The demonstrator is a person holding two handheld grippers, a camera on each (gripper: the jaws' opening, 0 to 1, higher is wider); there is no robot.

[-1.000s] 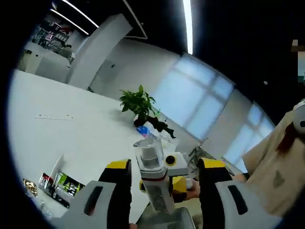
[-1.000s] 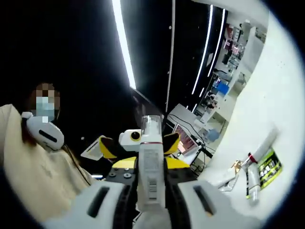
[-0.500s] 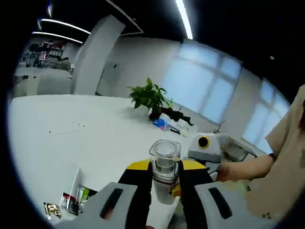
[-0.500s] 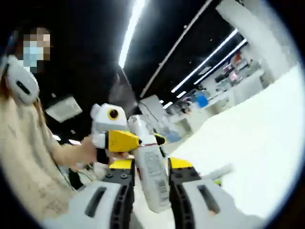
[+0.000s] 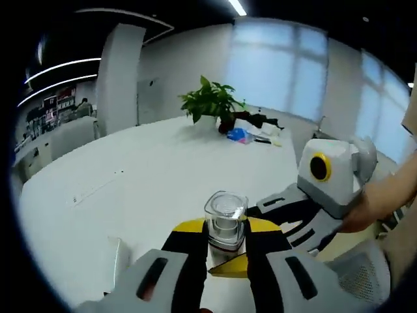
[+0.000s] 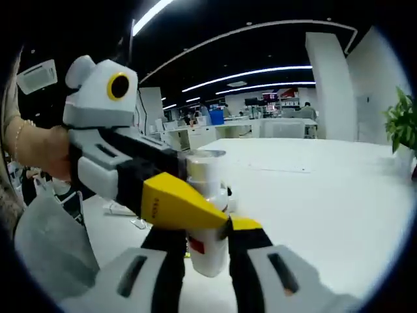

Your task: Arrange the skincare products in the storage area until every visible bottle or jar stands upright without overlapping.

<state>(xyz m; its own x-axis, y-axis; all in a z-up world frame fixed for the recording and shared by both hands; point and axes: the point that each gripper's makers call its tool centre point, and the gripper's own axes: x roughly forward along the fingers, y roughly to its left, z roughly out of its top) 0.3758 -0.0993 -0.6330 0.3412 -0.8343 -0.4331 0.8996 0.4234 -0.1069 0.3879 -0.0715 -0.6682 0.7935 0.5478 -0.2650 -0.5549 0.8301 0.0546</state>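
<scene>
Both grippers — left gripper (image 5: 225,242) and right gripper (image 6: 199,242) — are clamping one clear-capped bottle (image 5: 225,222) above the white table (image 5: 150,176), so standing it upright is remaining.

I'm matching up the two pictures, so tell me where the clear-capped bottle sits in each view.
Left gripper view: clear-capped bottle at lower centre, clamped between the left gripper jaws.
Right gripper view: bottle at lower centre, between the right gripper jaws, partly behind the other gripper's yellow jaw.
Shared landmark: potted plant.
</scene>
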